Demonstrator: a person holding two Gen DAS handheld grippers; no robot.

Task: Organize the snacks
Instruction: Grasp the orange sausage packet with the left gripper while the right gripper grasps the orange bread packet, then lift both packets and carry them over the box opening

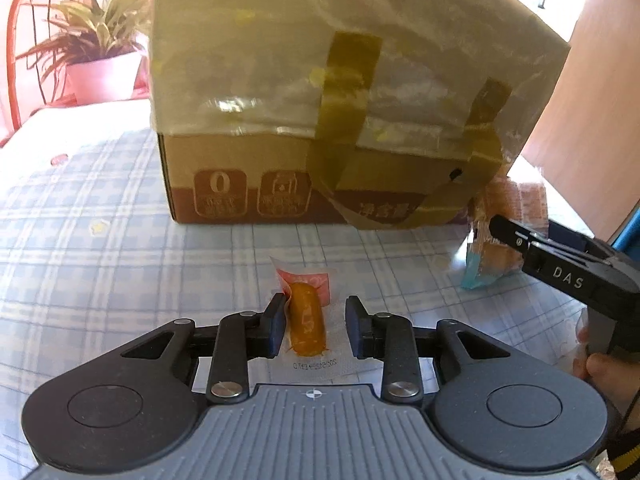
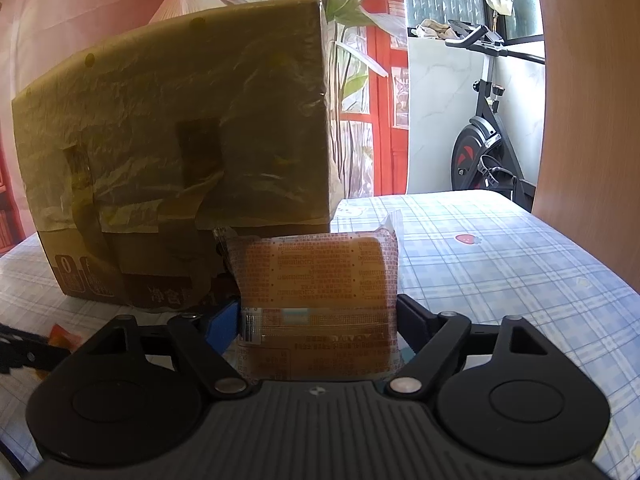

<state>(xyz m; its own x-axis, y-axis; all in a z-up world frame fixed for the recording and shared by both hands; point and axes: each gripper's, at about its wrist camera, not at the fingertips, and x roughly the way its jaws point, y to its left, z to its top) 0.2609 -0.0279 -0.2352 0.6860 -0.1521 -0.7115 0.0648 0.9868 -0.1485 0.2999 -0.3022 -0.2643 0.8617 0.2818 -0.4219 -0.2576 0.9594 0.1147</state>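
On the left, the left gripper point(image 1: 316, 326) sits low over the counter point(image 1: 100, 248) with a small sausage snack point(image 1: 307, 320) between its fingers. The sausage's long axis runs straight away from the gripper, in line with the fingers, so the jaws cross its short width. That is the relation the coming move turns on. The left pad touches or nearly touches the wrapper edge. The right pad stands clear of the sausage, with flat clear wrapper showing in the gap. So the jaws are narrowed around the snack but not yet clamped on it. The sausage lies off-centre, toward the left pad, and I judge the right pad has the farther way to travel.

Behind it stands the box point(image 1: 340, 100), wrapped in plastic film and tape and close ahead of both grippers.

To the right, the right gripper point(image 2: 318, 320) grasps a square cake pack point(image 2: 316, 284) across its width, both pads pressing its sides. The pack stands upright, just in front of the box's lower corner. In the left view, this gripper is off to the right of the sausage, well apart from it, so the left hand is plainly the nearer one for that snack.
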